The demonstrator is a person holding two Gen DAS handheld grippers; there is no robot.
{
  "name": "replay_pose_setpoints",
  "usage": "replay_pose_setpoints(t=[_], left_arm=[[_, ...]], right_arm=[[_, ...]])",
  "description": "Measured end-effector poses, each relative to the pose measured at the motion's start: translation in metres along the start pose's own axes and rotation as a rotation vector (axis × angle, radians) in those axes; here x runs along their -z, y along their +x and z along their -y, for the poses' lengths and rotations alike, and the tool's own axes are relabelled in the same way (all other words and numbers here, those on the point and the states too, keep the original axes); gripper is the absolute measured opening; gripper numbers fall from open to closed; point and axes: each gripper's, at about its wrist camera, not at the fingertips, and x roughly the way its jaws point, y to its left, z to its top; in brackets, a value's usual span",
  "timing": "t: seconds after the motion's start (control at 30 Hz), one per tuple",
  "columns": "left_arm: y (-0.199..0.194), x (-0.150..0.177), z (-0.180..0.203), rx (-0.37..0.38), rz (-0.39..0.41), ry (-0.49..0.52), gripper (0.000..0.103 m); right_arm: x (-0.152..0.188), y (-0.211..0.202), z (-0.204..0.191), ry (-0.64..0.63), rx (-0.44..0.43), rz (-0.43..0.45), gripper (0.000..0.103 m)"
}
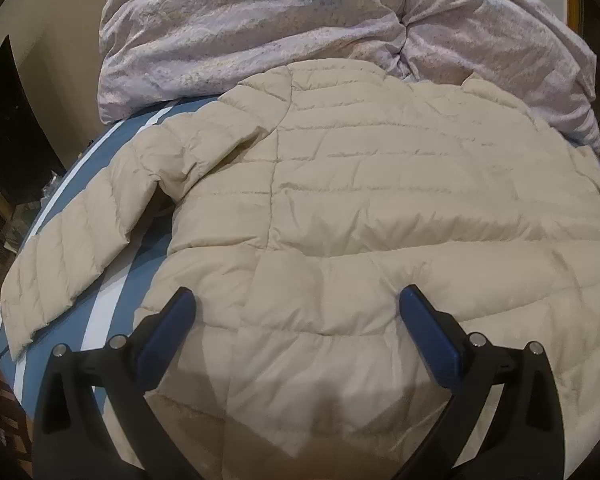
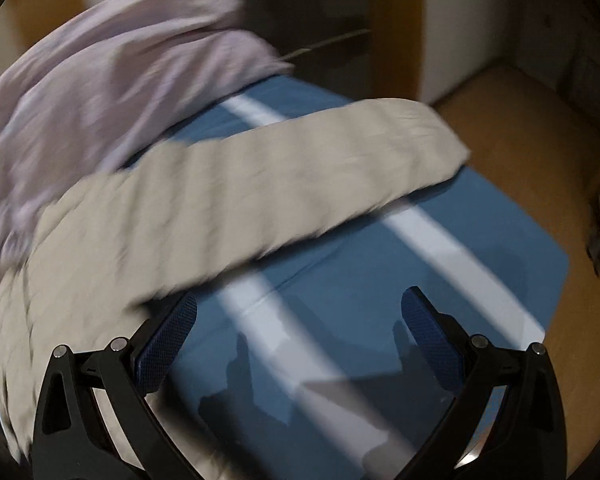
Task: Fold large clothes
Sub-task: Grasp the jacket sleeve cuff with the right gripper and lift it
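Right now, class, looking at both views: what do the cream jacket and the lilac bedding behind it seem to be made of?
The cream jacket looks like a thin synthetic shell over soft fill: stitched horizontal channels puff between seams, with a faint matte sheen. The lilac bedding seems a padded woven fabric, perhaps cotton: it bunches in soft, finely crinkled folds. Neither fibre can be confirmed by sight.

Blue bed sheet [image 2: 440,248] with white stripes, rumpled lilac duvet [image 1: 300,28] heaped at the far end, tan wooden floor [image 2: 520,128] beside the bed, pale wall [image 2: 460,20] beyond, perhaps a dark doorway [image 1: 4,120] at left.
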Motion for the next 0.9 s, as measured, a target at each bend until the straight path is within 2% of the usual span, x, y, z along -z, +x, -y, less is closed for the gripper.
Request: replay_pose_setpoints(t=[0.13,0.2,0.33,0.43,0.57,0.6,0.67,0.73,0.83,0.9], left_arm=[[0.006,0.003,0.006,-0.023,0.0,0.019,0.101],[0.008,0.004,0.006,-0.021,-0.008,0.022,0.101],[0.015,0.005,0.004,0.006,-0.033,0.006,0.101],[0.017,0.005,0.003,0.018,-0.041,-0.001,0.101],[0.019,0.006,0.002,0.03,-0.045,-0.008,0.101],[0.019,0.006,0.002,0.033,-0.047,-0.01,0.101],[0.019,0.006,0.001,0.037,-0.048,-0.013,0.101],[0.019,0.006,0.001,0.04,-0.049,-0.014,0.101],[0.02,0.006,0.0,0.045,-0.05,-0.017,0.101],[0.02,0.005,0.0,0.046,-0.051,-0.018,0.101]], right_arm=[[-0.036,0.024,0.041,0.148,0.055,0.039,0.102],[-0.052,0.03,0.061,0.2,0.109,0.093,0.102],[-0.073,0.04,0.082,0.212,0.209,0.172,0.102],[-0.082,0.053,0.09,0.197,0.242,0.165,0.098],[-0.086,0.079,0.099,0.239,0.19,0.081,0.081],[-0.085,0.084,0.103,0.263,0.174,0.059,0.08],[-0.081,0.079,0.099,0.252,0.191,0.085,0.077],[-0.078,0.08,0.095,0.21,0.213,0.088,0.071],[-0.076,0.083,0.086,0.144,0.233,0.109,0.046],[-0.076,0.081,0.084,0.119,0.224,0.112,0.025]])
